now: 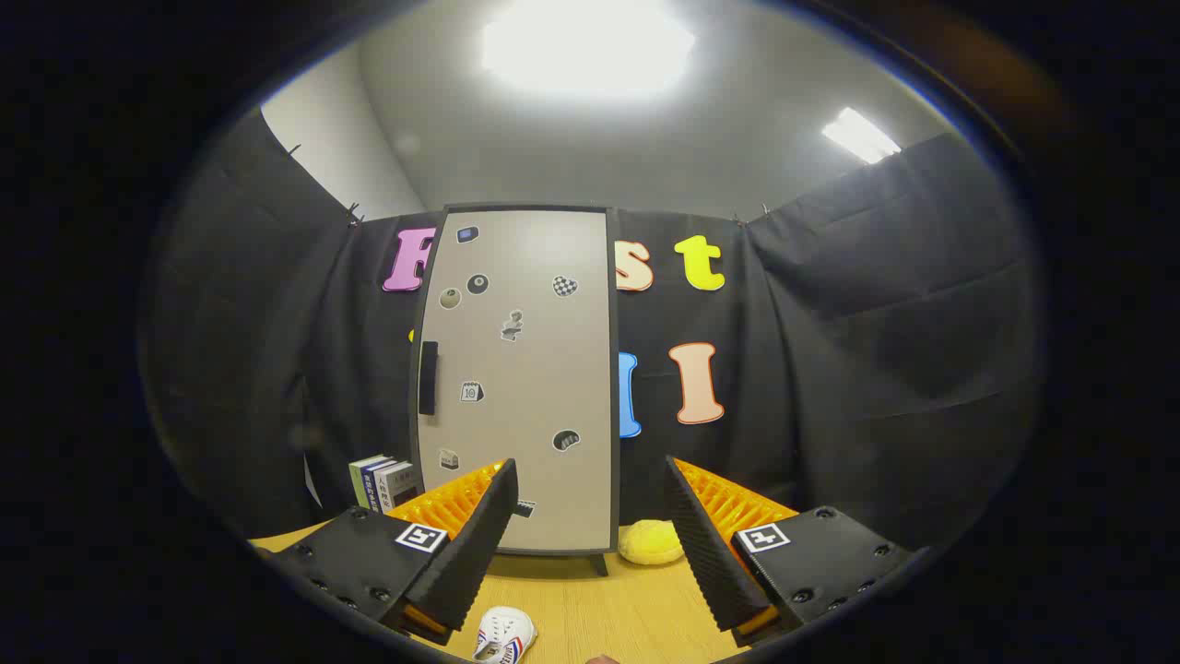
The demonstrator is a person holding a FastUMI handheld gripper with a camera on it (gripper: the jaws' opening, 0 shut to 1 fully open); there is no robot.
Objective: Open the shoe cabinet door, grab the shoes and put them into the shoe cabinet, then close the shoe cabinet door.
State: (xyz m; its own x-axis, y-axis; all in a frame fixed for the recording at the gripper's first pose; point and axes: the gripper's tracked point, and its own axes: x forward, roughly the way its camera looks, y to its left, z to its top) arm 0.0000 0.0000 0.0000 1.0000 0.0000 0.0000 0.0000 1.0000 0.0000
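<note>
A: Your gripper (pixel 590 526) sits at the bottom centre of the frame with its fingers spread wide and nothing between them. Straight beyond them, mid-frame, stands the tall grey flat-panelled shoe cabinet (pixel 521 369), its door shut.

B: Where do I take hold?

A: Go for the black vertical handle (pixel 428 378) on the door's left edge. It looks rigid and narrow, so it should fit between your fingers. I judge the door to be light and likely to swing easily.

B: And the shoe?

A: The small white shoe with red and blue trim (pixel 504 636) lies on the pale wooden table (pixel 599 609), low in the frame, just below your left finger. It seems light and fairly soft; pinching its side wall looks safest.
</note>
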